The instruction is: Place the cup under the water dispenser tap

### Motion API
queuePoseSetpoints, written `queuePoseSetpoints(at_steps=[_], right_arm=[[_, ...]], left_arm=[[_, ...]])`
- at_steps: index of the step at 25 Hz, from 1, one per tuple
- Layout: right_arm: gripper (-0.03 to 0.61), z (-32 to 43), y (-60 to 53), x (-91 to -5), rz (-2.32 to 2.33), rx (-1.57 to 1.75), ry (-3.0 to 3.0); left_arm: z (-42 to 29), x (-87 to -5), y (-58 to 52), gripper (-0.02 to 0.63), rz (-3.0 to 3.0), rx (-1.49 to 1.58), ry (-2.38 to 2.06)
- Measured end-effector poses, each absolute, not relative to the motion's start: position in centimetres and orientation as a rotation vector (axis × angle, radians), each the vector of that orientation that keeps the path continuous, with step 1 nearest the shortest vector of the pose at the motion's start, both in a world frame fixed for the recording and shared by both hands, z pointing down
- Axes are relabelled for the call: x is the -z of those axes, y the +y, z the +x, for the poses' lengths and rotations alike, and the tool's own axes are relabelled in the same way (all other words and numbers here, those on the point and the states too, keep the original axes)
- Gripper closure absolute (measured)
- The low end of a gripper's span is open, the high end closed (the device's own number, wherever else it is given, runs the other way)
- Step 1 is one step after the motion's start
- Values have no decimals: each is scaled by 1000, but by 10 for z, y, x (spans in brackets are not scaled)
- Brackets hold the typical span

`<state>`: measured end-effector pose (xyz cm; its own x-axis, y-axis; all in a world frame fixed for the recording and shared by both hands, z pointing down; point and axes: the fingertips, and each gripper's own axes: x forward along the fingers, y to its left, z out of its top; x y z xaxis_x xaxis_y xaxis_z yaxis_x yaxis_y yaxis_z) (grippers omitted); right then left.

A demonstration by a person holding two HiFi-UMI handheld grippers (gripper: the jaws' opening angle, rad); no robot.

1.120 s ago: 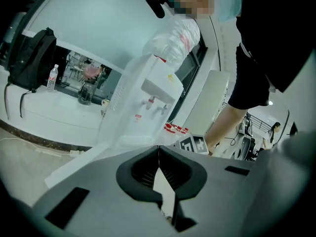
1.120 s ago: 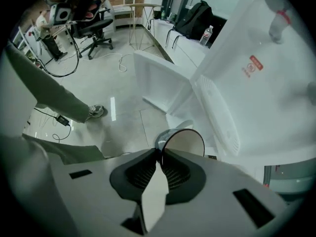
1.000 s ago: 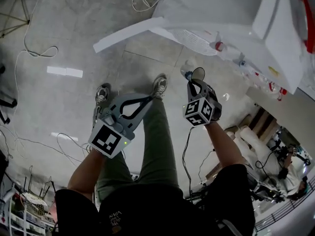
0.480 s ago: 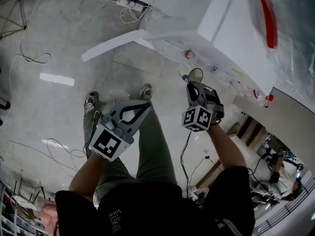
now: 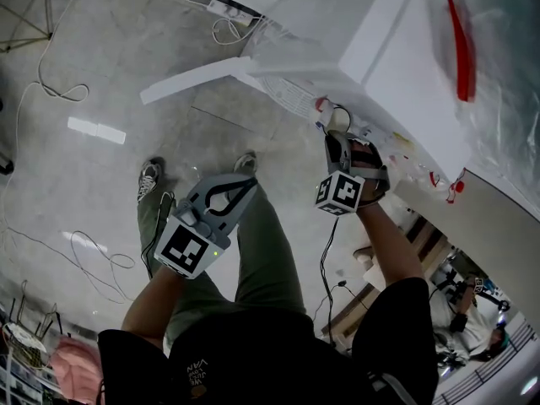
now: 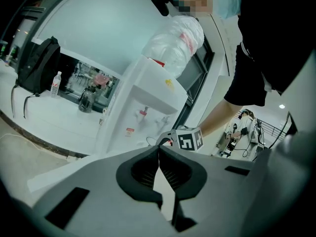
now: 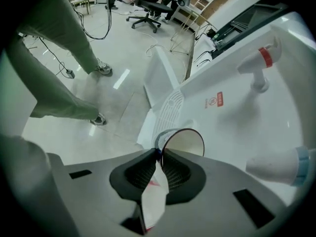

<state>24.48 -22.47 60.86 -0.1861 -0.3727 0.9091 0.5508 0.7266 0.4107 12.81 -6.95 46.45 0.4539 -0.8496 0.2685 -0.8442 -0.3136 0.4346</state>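
- While its jaws clench the cup [image 7: 183, 141] by the wall, the right gripper [image 7: 159, 153] holds it over the drip grille [image 7: 167, 110] of the dispenser [image 7: 232, 107], near the red tap [image 7: 257, 63].
- Left gripper [image 6: 158, 149]: jaws closed together, nothing between them, held apart from the dispenser.

Your paper cup [image 7: 181, 141] is white, tilted, its wall pinched in your right gripper [image 7: 159, 154]. It's over the drip grille [image 7: 167, 110], below & left of the dispenser's red tap [image 7: 260, 63].
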Motion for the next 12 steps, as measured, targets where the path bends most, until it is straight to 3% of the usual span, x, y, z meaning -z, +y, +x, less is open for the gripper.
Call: queuePoseSetpoints(at_steps=[12], right_arm=[[509, 248, -229, -614, -57, 848, -1518]], left_arm=[[127, -472, -60, 594, 2179, 4, -1401]])
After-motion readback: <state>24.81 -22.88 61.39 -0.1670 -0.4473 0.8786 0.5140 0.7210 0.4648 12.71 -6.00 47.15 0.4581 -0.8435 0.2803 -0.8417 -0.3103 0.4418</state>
